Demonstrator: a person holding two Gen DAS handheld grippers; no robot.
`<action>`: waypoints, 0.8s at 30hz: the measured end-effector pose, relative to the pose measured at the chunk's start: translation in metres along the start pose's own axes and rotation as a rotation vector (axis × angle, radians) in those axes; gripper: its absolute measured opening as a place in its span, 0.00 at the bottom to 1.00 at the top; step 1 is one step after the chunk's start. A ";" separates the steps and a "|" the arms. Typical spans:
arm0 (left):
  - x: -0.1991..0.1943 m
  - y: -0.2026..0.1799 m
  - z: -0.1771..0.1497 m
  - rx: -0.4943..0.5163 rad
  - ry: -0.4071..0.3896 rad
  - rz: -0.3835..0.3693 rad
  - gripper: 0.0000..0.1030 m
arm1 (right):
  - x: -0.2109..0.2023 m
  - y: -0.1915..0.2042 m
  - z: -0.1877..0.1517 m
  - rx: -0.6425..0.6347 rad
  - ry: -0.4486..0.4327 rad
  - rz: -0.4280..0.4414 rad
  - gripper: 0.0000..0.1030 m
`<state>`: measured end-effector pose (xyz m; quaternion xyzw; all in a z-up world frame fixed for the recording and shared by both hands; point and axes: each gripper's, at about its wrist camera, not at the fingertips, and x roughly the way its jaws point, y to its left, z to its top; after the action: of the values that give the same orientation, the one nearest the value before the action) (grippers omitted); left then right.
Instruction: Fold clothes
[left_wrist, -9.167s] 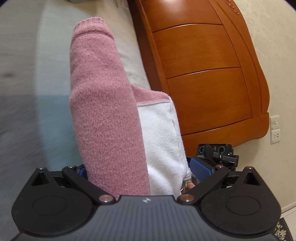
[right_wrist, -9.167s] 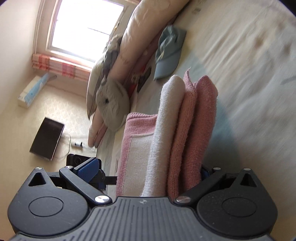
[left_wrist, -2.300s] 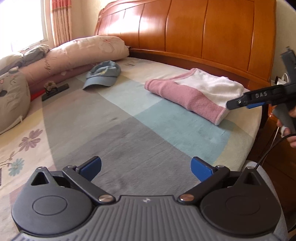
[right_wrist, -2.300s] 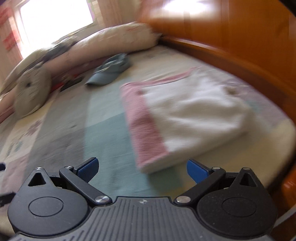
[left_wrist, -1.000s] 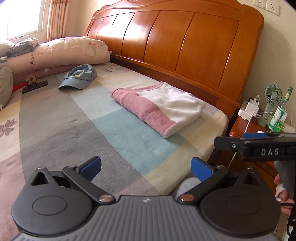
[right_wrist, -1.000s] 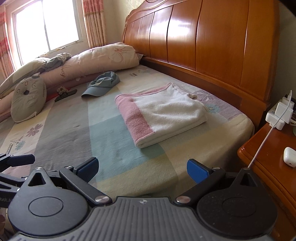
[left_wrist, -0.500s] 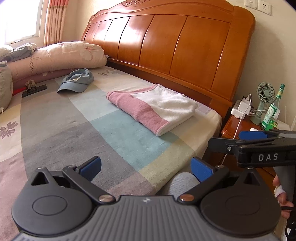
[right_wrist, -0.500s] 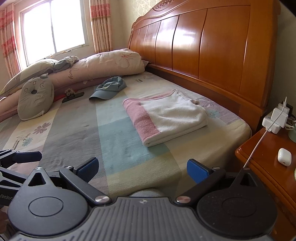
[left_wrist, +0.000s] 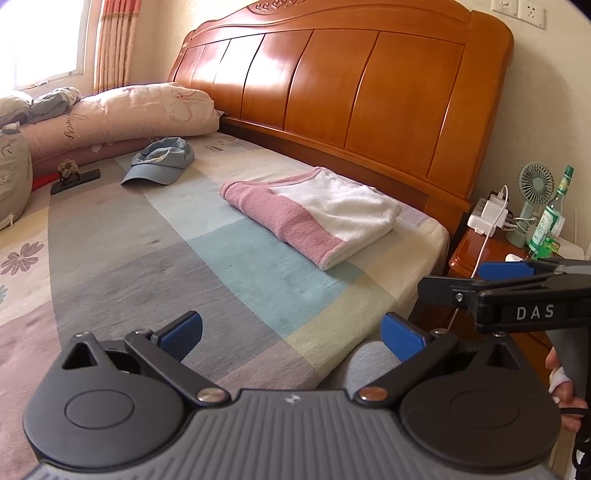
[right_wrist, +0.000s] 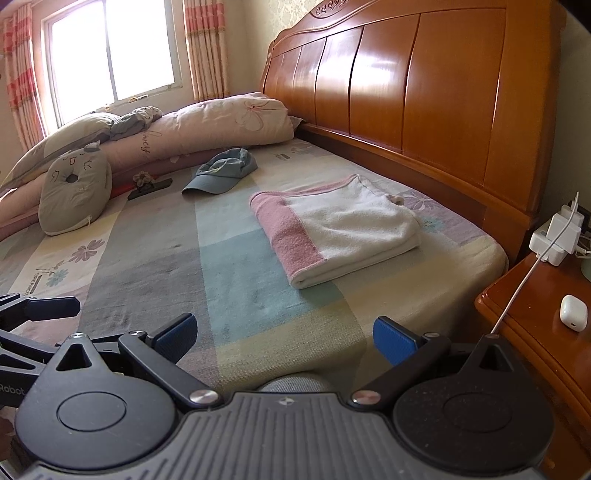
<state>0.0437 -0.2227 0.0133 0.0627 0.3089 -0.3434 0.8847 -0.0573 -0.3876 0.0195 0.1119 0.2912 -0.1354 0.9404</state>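
Both grippers now pulled back from bed versus earlier frames, when they pinched sweater.
Left gripper (left_wrist: 291, 326): fingers wide, empty.
Right gripper (right_wrist: 284, 332): fingers wide, empty.
Folded pink-white sweater (right_wrist: 332, 229) flat, frame centre-right, near headboard (right_wrist: 424, 92).
Fold looks complete.
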 end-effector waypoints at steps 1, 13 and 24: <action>0.000 0.000 0.000 0.000 0.001 0.001 0.99 | 0.001 0.000 0.000 0.000 0.001 0.001 1.00; -0.001 0.002 -0.001 -0.002 0.001 0.000 0.99 | 0.000 0.005 0.001 -0.010 0.004 0.004 1.00; -0.001 0.006 -0.004 -0.011 0.002 0.003 0.99 | 0.003 0.011 0.002 -0.027 0.014 0.011 1.00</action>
<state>0.0449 -0.2163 0.0107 0.0584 0.3117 -0.3403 0.8852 -0.0508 -0.3787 0.0206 0.1017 0.2992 -0.1256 0.9404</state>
